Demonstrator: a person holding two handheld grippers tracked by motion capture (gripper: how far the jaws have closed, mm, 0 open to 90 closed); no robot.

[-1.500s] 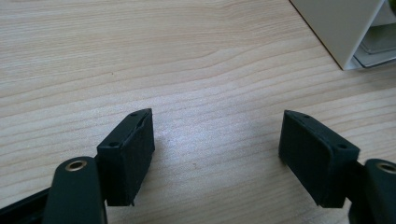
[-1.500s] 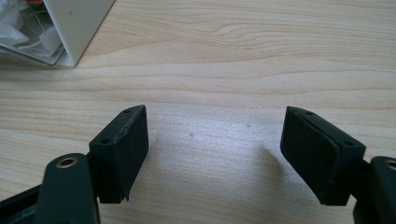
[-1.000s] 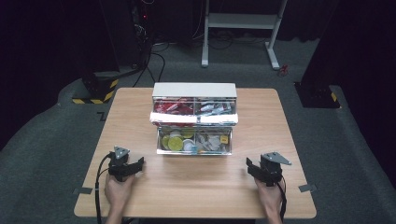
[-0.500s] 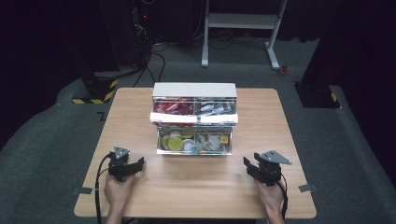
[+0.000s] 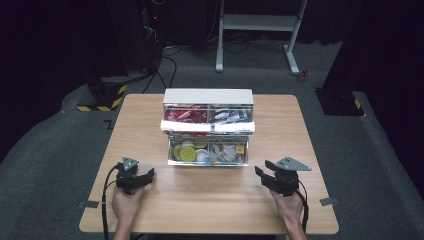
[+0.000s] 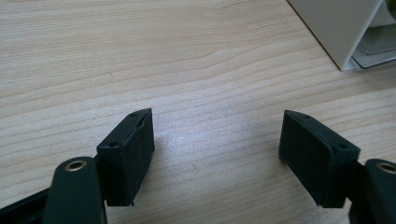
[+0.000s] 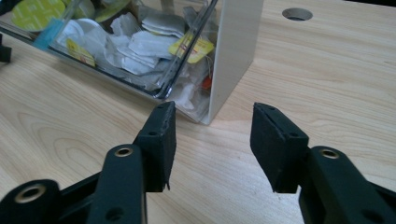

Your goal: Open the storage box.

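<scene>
A white two-tier organiser box stands at the table's middle. Its upper tier holds red and silvery packets. Its clear lower drawer holds round yellow-green capsules on the left and tea bags on the right. My left gripper rests near the front left, open, over bare wood, with the box's corner to its upper right. My right gripper is at the front right, pointing at the box's right wall and the tea bags. Its jaws have just been closing but stand open, with nothing between them.
The wooden table has a round hole beyond the box. Behind the table stand a white metal frame and a yellow-black striped base on grey floor. Cables trail from both grippers toward the front edge.
The right gripper has lifted slightly and shifted a little toward the box, its jaws narrower than before. The left gripper and the box have stayed put.
</scene>
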